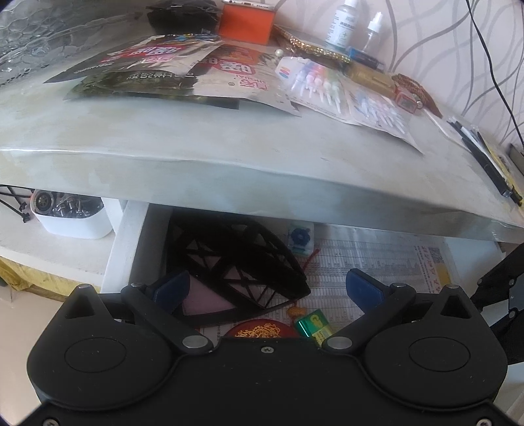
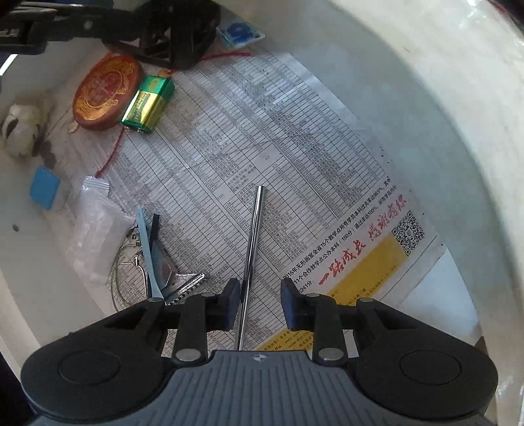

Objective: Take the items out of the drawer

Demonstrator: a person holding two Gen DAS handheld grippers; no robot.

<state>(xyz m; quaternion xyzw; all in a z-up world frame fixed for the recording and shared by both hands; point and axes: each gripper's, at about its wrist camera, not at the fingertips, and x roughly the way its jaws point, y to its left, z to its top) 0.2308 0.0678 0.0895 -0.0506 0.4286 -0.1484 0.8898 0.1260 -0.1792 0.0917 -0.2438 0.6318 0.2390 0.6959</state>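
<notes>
The white drawer [image 1: 122,242] stands pulled out under the desk top, lined with printed newspaper [image 2: 262,131]. My right gripper [image 2: 260,301] points down into it, open, with a thin metal rod [image 2: 253,236] lying on the paper between its fingers, close to the left pad. To the left lie wire-rim glasses [image 2: 126,268] and a clear sachet [image 2: 95,222]. Farther in are a green battery [image 2: 149,103], a red round box [image 2: 106,90] and a black lattice piece [image 1: 235,262]. My left gripper [image 1: 268,288] hangs open above the drawer, holding nothing.
The desk top [image 1: 196,141] above carries snack packets [image 1: 183,68], an orange box [image 1: 245,21], dropper bottles [image 1: 344,23] and packs of small tips [image 1: 321,85]. A white bin of screws [image 1: 72,216] sits on a shelf at the left. A blue square [image 2: 44,186] lies by the drawer wall.
</notes>
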